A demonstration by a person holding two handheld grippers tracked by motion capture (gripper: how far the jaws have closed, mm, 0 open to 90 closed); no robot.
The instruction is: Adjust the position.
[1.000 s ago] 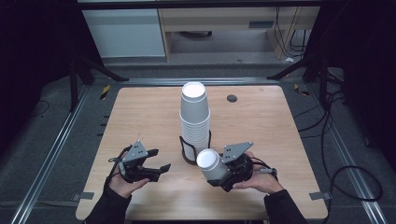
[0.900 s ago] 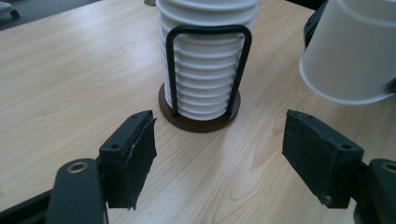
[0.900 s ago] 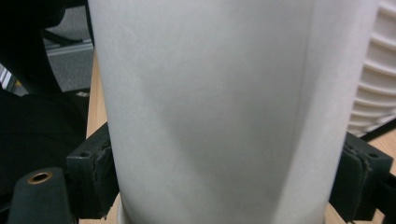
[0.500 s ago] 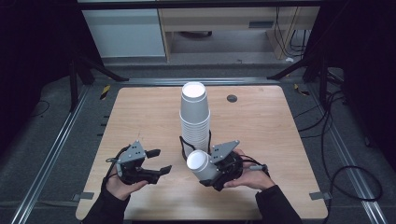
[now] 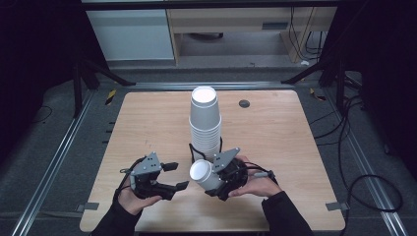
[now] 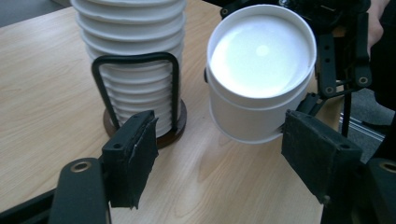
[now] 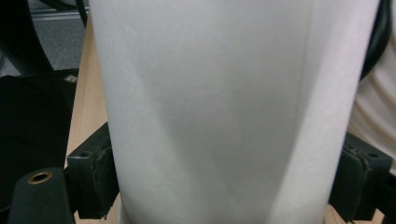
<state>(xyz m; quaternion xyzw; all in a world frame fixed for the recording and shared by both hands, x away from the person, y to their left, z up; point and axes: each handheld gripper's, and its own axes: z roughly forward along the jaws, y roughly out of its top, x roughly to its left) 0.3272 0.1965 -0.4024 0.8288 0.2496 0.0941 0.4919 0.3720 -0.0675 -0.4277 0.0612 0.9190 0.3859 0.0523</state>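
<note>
Landmark is the cup stack in its black wire holder, standing mid-table toward the near half. Right gripper sits just in front of the stack's base, its jaws clamped on the body of a single white paper cup; the pads press both sides of the cup wall. Cup is tilted, bottom end facing the left gripper and slightly up, close beside the holder but apart from it. From the left gripper view the cup hangs just right of the holder, above the tabletop. Left gripper is in front and to the left of the stack, jaws spread with nothing between them; they closed a little just now, pads not touching the cup. Small gap between the two grippers. Table is bare wood left, right and behind the stack, wide room on all those sides; a small dark round grommet sits behind and right of the stack near the far edge. Both hands work close to the near edge.
</note>
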